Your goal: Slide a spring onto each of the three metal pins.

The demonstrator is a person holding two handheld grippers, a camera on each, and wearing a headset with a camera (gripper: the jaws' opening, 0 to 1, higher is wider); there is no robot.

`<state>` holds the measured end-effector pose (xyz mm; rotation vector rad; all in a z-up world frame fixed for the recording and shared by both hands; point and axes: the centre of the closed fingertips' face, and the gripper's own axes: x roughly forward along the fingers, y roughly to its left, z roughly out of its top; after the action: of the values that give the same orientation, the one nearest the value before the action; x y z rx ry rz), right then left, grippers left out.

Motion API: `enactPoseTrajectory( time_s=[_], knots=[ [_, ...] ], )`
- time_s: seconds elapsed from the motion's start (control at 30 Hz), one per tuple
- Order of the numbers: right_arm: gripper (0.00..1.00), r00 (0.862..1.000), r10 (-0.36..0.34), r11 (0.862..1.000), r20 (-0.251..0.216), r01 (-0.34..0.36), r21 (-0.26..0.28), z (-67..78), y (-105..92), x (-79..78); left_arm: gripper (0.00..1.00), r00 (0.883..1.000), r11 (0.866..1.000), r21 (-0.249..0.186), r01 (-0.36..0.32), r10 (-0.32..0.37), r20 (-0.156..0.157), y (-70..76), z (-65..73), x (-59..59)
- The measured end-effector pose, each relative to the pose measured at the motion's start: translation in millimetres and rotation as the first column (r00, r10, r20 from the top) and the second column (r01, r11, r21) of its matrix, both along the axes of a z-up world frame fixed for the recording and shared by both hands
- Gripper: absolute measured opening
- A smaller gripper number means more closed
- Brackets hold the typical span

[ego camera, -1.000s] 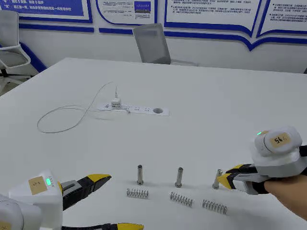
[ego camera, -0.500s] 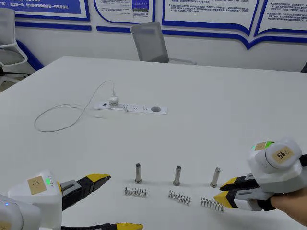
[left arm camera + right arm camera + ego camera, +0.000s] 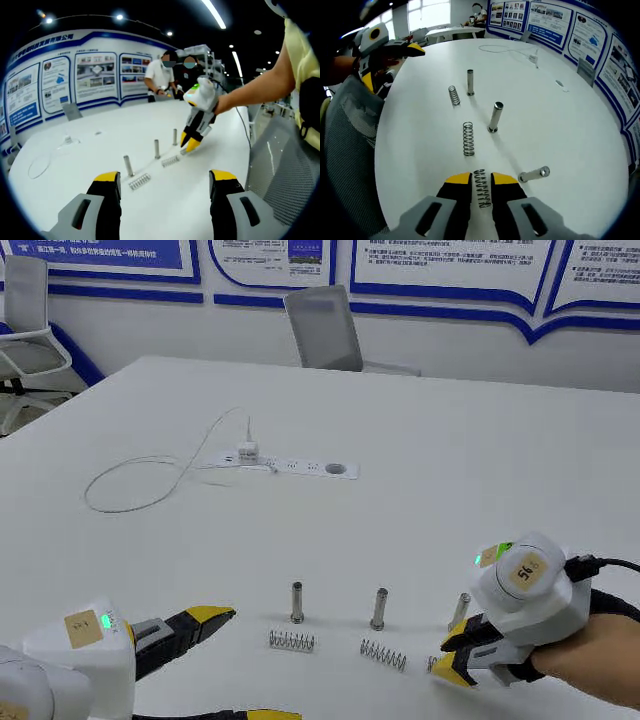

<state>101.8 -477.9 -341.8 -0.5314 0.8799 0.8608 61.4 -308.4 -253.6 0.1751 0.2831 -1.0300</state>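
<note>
Three metal pins stand in a row on the white table: left pin [image 3: 297, 601], middle pin [image 3: 379, 608], right pin [image 3: 460, 610]. A spring lies in front of each: left spring [image 3: 291, 641], middle spring [image 3: 383, 654]. The right spring [image 3: 480, 190] lies on the table between the jaws of my right gripper [image 3: 481, 176] [image 3: 443, 660], which has shut on it just beside the right pin [image 3: 534, 174]. At the lower left my left gripper [image 3: 240, 665] [image 3: 165, 177] stands wide open and holds nothing, short of the left pin [image 3: 128, 165].
A white power strip [image 3: 290, 467] with a plugged charger and a looping white cable [image 3: 130, 485] lies further back on the table. A grey chair [image 3: 325, 330] stands behind the far edge. Two people [image 3: 160, 75] stand far off.
My right gripper has come down and to the left, from beside the right pin to the right spring, and its jaws now close around that spring. My left gripper has stayed put.
</note>
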Motion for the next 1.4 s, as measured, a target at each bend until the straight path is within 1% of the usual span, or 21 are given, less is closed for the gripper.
enactPoseTrajectory(
  time_s=[0.03,0.13,0.33,0.53,0.57,0.63,0.8,0.87,0.97,1.0,1.03,1.1,1.13,1.33,1.4],
  knots=[
    [0.16,1.0,0.006,1.0,-0.002,-0.006,-0.006,-0.8,0.5,0.6,0.73,1.0,1.0,0.0,0.0,0.0,0.0,0.0,-0.1,-0.2],
    [0.15,0.999,0.049,0.998,-0.013,-0.049,-0.049,-5.2,2.0,0.3,0.73,1.0,1.0,-0.001,0.0,0.0,-0.002,-0.6,-0.2,-1.4],
    [0.13,0.994,0.096,0.99,-0.046,-0.1,-0.097,-9.9,2.9,0.1,0.73,1.0,1.0,-0.003,-0.005,0.005,-0.005,0.5,-0.8,-1.5],
    [0.13,0.99,0.124,0.984,-0.068,-0.131,-0.123,-13.9,2.9,0.3,0.73,1.0,1.0,-0.003,-0.01,0.01,-0.007,2.2,-2.3,-1.2],
    [0.13,0.988,0.13,0.982,-0.082,-0.14,-0.129,-14.5,2.0,-1.4,0.73,1.0,1.0,-0.003,-0.01,0.01,-0.008,2.4,-2.7,-1.1],
    [0.12,0.989,0.125,0.983,-0.073,-0.134,-0.125,-13.7,2.8,1.2,0.73,1.0,1.0,-0.004,-0.011,0.011,-0.009,2.4,-2.8,-0.9],
    [0.12,0.99,0.113,0.986,-0.085,-0.122,-0.115,-13.8,3.0,1.6,0.72,1.0,1.0,-0.002,-0.009,0.009,-0.012,1.6,-4.1,-0.6],
    [0.12,0.992,0.105,0.988,-0.07,-0.112,-0.108,-11.6,2.0,1.8,0.72,1.0,1.0,-0.003,-0.008,0.008,-0.013,1.1,-4.2,-0.3],
    [0.12,0.995,0.085,0.993,-0.046,-0.088,-0.079,-4.2,2.0,2.8,0.72,1.0,1.0,-0.003,-0.005,0.005,-0.012,0.1,-4.1,0.2],
    [0.12,0.997,0.074,0.995,-0.03,-0.076,-0.065,0.2,2.0,3.5,0.72,1.0,1.0,-0.001,-0.005,0.005,-0.011,-0.3,-4.3,0.7],
    [0.12,0.997,0.068,0.996,-0.024,-0.07,-0.057,2.1,1.6,3.8,0.72,1.0,1.0,-0.001,-0.003,0.003,-0.011,-0.7,-4.4,0.8],
    [0.12,0.999,0.038,0.999,-0.013,-0.038,-0.019,7.7,1.6,3.7,0.72,1.0,1.0,-0.002,0.001,-0.001,-0.011,-2.6,-4.1,0.8],
    [0.12,1.0,0.026,1.0,-0.005,-0.026,-0.008,10.1,0.3,3.5,0.72,1.0,1.0,-0.001,0.004,-0.004,-0.009,-3.5,-4.1,1.0],
    [0.12,0.999,-0.017,1.0,0.031,0.017,0.021,17.8,-7.5,1.9,0.72,1.0,1.0,-0.004,0.013,-0.013,-0.004,-6.1,-1.9,1.1],
    [0.12,0.998,-0.042,0.998,0.048,0.039,0.048,22.7,-8.6,2.6,0.72,1.0,1.0,-0.004,0.014,-0.014,-0.002,-6.1,-1.5,1.3]
  ],
)
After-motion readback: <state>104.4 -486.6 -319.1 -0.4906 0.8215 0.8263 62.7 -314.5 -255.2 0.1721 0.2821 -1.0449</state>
